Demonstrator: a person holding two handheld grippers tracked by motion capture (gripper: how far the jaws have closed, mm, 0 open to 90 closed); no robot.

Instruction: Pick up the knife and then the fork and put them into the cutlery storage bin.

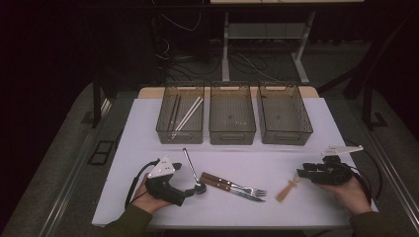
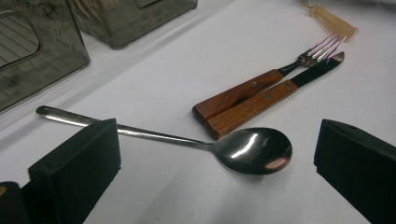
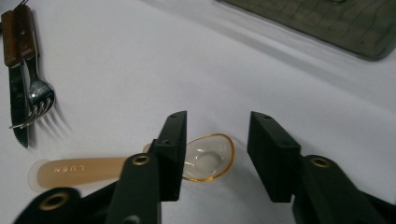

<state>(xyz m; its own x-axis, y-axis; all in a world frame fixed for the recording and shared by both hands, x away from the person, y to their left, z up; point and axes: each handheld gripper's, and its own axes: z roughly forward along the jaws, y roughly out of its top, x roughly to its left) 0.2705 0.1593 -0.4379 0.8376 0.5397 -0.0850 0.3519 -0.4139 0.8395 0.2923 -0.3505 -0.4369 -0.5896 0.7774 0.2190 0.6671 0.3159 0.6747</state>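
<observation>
From the high view, a white table (image 1: pixel 148 128) carries three smoky plastic bins in a row at its far side. The left bin (image 1: pixel 180 118) holds a few long sticks, some dark and some pale; the middle bin (image 1: pixel 232 114) and the right bin (image 1: pixel 285 113) look bare inside. On the near part of the table, the left gripper (image 1: pixel 195 190) rests in the person's left hand (image 1: pixel 148 200), its tips right at the bowl of a metal spoon (image 1: pixel 191 170) whose handle runs away toward the bins. Just right of the spoon lie a fork (image 1: pixel 236 186) and a knife (image 1: pixel 232 190), both with wooden handles, side by side and touching. Further right lies a small amber plastic spoon (image 1: pixel 285 191), and the right gripper (image 1: pixel 300 174), held in the right hand (image 1: pixel 353 193), has its tips at that spoon's far end.

In the left gripper view, the jaws stand wide apart and hold nothing. The metal spoon (image 2: pixel 254 150) lies on the table between them, its handle passing behind the left jaw. The fork (image 2: pixel 261 84) and knife (image 2: pixel 271 100) lie just beyond its bowl.

In the right gripper view, the jaws are partly open, with the clear bowl of the plastic spoon (image 3: pixel 208 158) between them. One jaw is right against the bowl's edge; the other stands clear of it. The spoon lies flat on the table, its handle stretching out to the left.
</observation>
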